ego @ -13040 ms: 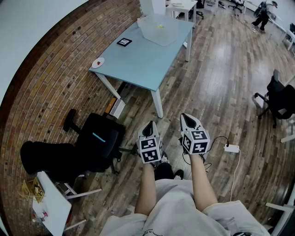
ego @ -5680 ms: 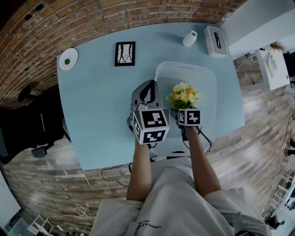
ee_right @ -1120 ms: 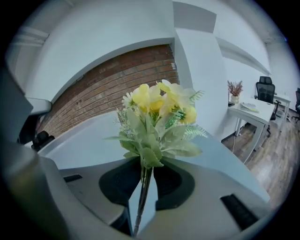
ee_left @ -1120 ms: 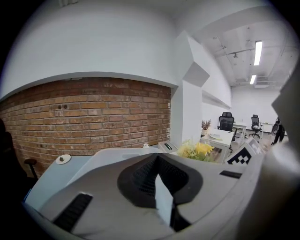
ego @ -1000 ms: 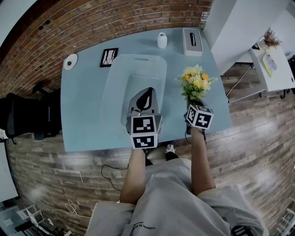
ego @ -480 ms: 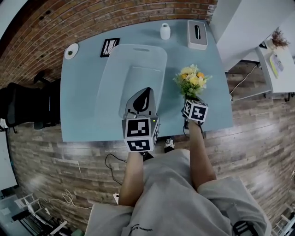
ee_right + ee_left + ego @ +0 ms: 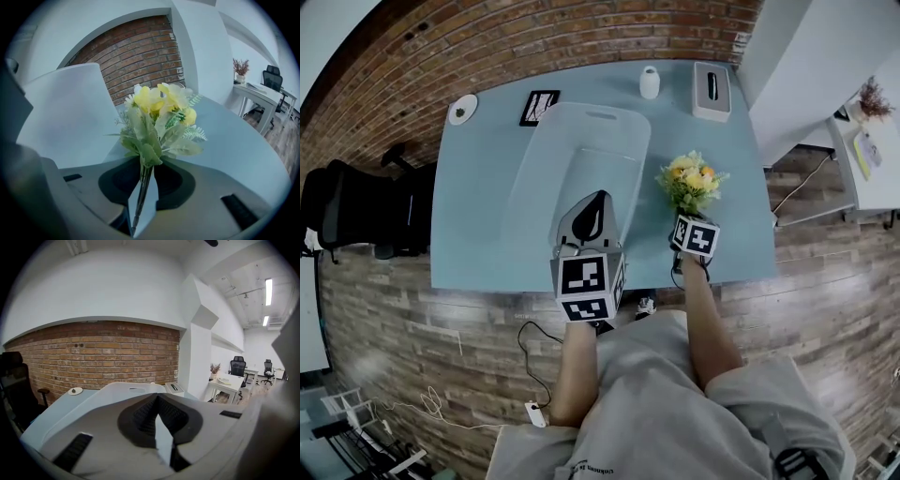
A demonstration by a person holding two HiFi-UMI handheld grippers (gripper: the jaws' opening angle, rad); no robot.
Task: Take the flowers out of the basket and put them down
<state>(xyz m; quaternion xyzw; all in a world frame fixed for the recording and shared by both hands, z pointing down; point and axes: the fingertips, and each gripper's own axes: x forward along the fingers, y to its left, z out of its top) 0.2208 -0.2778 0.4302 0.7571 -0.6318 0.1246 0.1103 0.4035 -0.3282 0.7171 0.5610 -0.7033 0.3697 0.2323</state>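
R gripper: jaws nearly closed, pinching flowers by stems, upright, table's front-right edge, beside basket | L gripper: 2 jaws pressed together, empty

One each: basket, flower bunch, tissue box, jar, picture frame, plate.

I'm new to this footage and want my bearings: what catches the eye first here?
The yellow flowers, their stems pinched in the right gripper, are held over the right side of the light blue table, beside the basket. The big translucent white basket sits mid-table, and the left gripper, jaws together, hovers at its near end.
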